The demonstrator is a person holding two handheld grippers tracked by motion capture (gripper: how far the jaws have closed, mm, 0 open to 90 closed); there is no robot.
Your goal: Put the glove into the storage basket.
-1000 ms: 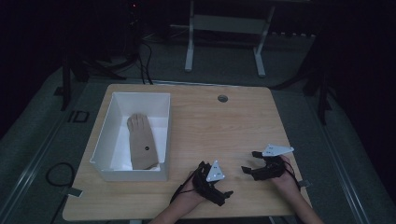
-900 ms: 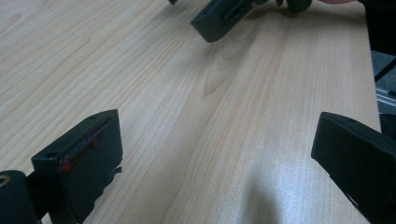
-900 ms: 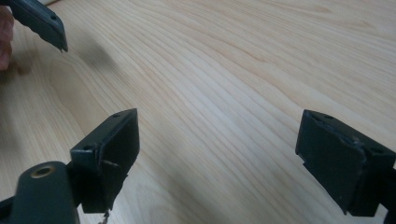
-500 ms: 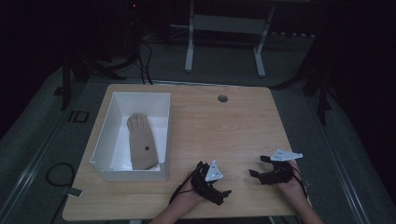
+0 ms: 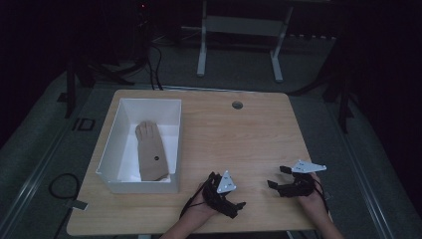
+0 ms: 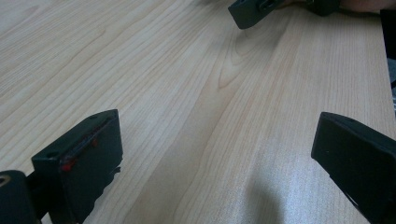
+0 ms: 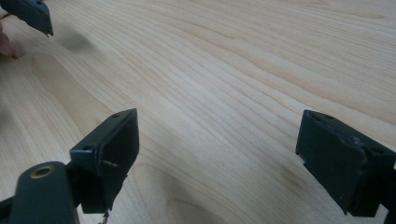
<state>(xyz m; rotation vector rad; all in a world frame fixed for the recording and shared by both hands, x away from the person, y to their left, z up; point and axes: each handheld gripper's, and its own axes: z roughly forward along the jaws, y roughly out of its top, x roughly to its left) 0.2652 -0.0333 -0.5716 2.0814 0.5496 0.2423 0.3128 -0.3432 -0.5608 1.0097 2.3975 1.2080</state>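
My left gripper rests low on the wooden table near its front edge, held in a hand. In the left gripper view its jaws stand wide apart over bare wood, open and holding nothing. My right gripper lies to its right, jaws pointing left toward it. In the right gripper view it is open as well. A white box on the table's left side holds a beige glove lying flat.
A round cable hole sits near the table's far edge. One jaw of the right gripper reaches into the top of the left gripper view. Beyond the table stand a white desk frame and floor cables.
My right gripper has slid right and closer to the front edge, then settled. The left gripper and the glove have stayed put.
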